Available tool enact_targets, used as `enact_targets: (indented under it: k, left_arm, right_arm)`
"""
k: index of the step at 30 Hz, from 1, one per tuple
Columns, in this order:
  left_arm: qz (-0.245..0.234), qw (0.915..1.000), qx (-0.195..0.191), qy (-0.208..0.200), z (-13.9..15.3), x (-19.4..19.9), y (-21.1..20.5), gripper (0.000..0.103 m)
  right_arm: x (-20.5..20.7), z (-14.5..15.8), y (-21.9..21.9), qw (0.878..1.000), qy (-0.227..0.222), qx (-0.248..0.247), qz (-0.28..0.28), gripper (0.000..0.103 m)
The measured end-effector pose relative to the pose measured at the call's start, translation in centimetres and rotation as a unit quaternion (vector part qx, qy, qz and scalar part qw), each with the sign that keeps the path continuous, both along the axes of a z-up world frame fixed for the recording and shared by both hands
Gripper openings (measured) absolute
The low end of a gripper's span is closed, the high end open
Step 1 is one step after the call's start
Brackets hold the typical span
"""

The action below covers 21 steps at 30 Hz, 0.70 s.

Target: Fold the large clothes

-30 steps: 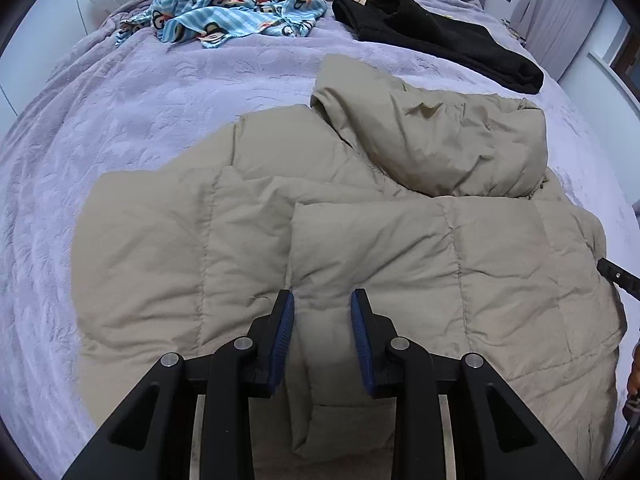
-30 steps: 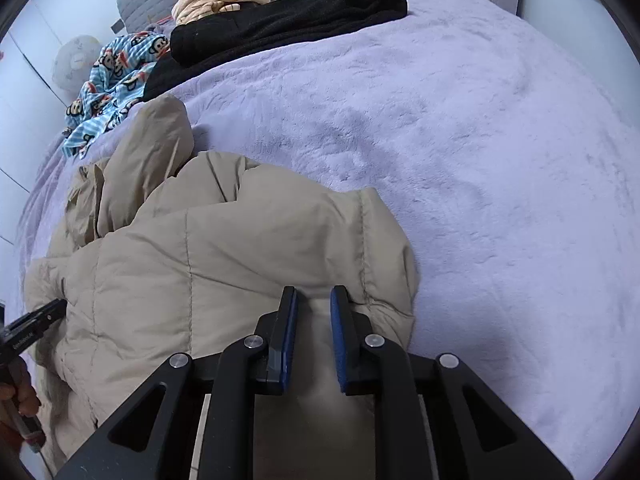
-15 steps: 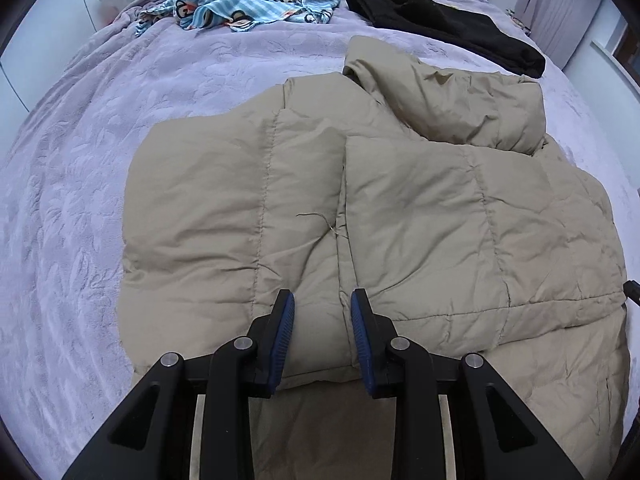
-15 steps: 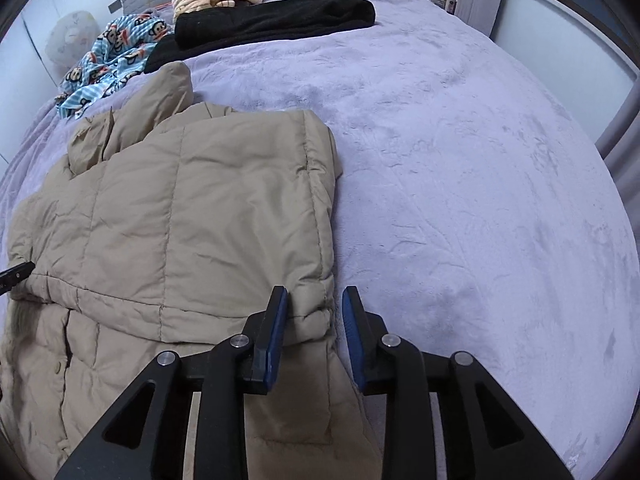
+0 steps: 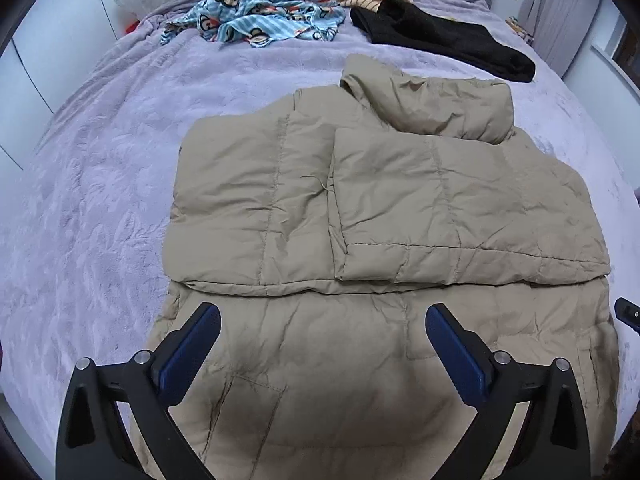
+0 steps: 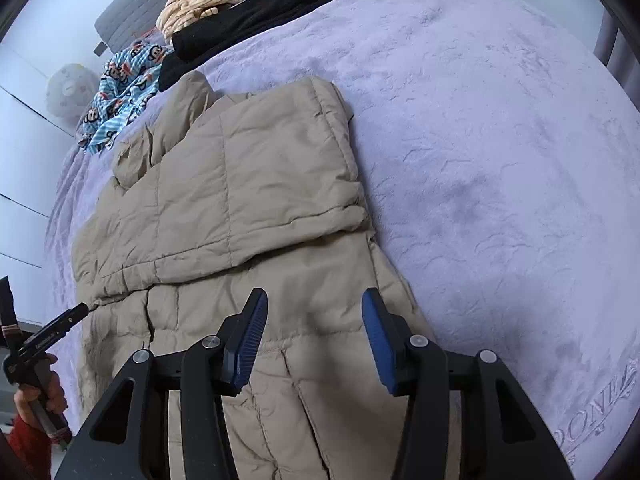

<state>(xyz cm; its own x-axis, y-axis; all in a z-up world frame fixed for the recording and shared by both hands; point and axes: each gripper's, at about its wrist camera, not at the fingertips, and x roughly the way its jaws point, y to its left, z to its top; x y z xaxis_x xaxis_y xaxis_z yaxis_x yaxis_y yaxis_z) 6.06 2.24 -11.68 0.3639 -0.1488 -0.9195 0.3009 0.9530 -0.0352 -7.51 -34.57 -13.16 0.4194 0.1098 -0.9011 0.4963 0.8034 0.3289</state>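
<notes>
- Left wrist view: tan puffer jacket [image 5: 384, 216] spread flat on the lavender bedspread [image 5: 100, 184], upper part and sleeves folded down toward the hem, collar bunched at the far side near a black garment [image 5: 440, 40] and monkey-print cloth [image 5: 264, 20].
- Likely risk: puffy fill springing the folded layers back up, or a one-sided grab skewing the fold.
- Left gripper [image 5: 322, 344] released, jaws spread wide, hovering over the lower panel, gripping nothing.
- Right wrist view: same jacket [image 6: 248, 184], folded edge lying across the middle, right side close to bare bedspread [image 6: 500, 160].
- Possible slip: slick shell sliding from a shallow pinch.
- Right gripper [image 6: 314, 340] also wide apart above the hem area, empty.
</notes>
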Motion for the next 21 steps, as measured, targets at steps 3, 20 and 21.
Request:
enact_targets:
  k: [3, 20, 21]
  left_arm:
    - [0.007, 0.9999, 0.005, 0.014, 0.0, -1.0, 0.0, 0.102]
    - [0.055, 0.9963, -0.006, 0.065, 2.3, -8.4, 0.7, 0.102]
    - [0.055, 0.9962, -0.004, 0.067, 2.4, -8.9, 0.8, 0.102]
  right_arm:
    - [-0.5, -0.2, 0.7, 1.000, -0.001, 0.015, 0.003, 0.058]
    - [-4.2, 0.6, 1.8, 0.993, -0.008, 0.116, 0.026, 0.088]
    - [-4.5, 0.6, 1.9, 0.992, -0.004, 0.123, 0.025, 0.088]
